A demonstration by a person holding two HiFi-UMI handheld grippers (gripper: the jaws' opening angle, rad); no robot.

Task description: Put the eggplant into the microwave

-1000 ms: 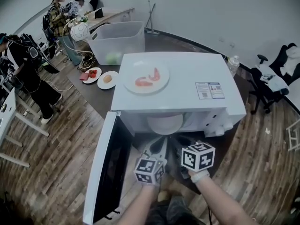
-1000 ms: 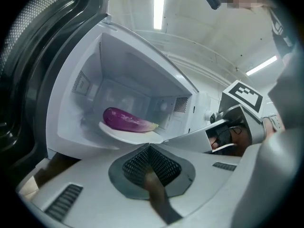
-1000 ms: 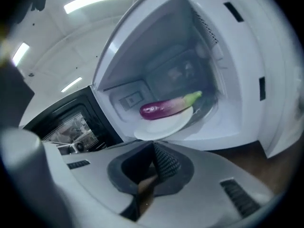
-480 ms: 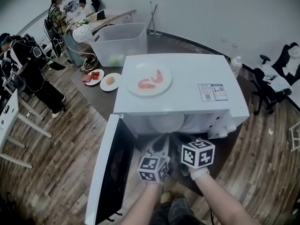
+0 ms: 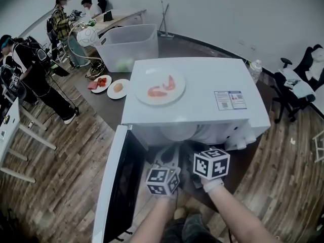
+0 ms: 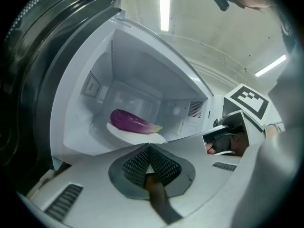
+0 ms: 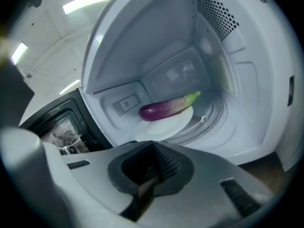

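Note:
A purple eggplant (image 6: 130, 121) (image 7: 166, 108) lies on a white plate (image 6: 137, 136) (image 7: 168, 125) inside the white microwave (image 5: 202, 92), whose door (image 5: 119, 181) stands open to the left. In the head view both grippers hover just in front of the cavity mouth, the left gripper (image 5: 169, 158) beside the right gripper (image 5: 195, 153). In both gripper views the jaws are pressed together with nothing between them: left gripper (image 6: 148, 167), right gripper (image 7: 149, 172). The eggplant is apart from both, deeper in the cavity.
A plate with shrimp (image 5: 158, 86) sits on top of the microwave. Behind it stand a clear plastic bin (image 5: 126, 44) and two small plates of food (image 5: 109, 85). People stand at the far left (image 5: 30, 70). A chair (image 5: 296, 92) is at the right.
Both grippers have drawn slightly back from the microwave mouth, toward the person. The people at the left have shifted a little.

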